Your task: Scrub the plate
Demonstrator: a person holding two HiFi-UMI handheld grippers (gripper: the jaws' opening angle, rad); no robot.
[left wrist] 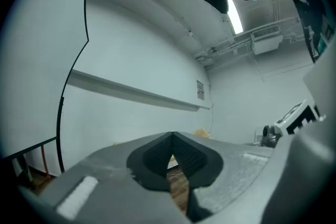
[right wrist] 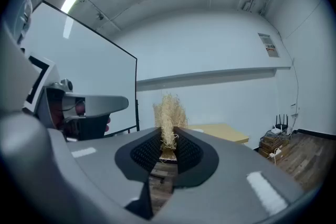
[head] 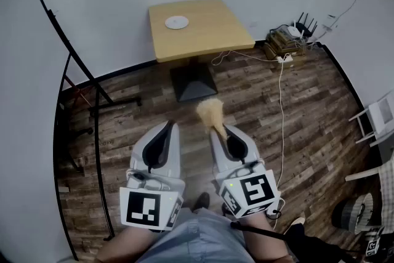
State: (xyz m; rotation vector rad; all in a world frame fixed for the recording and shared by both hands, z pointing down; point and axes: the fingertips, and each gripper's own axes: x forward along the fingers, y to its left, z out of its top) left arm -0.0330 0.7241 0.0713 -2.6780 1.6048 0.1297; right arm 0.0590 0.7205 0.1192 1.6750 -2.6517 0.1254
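Wood-plank floor (head: 265, 114), white walls. Left gripper (head: 167, 127) is clenched shut with nothing between its jaws. White plate (head: 176, 23) sits on the small wooden table (head: 209, 34) ahead, well apart from both grippers. Right gripper (head: 221, 130) clamps 1 straw-coloured fibre scrubber (head: 211, 111), tuft poking past the tips. Cable (head: 282, 101) trails right.

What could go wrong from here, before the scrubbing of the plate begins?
1. The right gripper pinches the fibre scrubber by one end only; the loose tuft may slip out or shed.
2. The plate lies free on the table, and the left gripper is shut and empty; unheld, the plate may slide when scrubbed.
3. A white cable crosses the floor beside the table; a foot might catch it.
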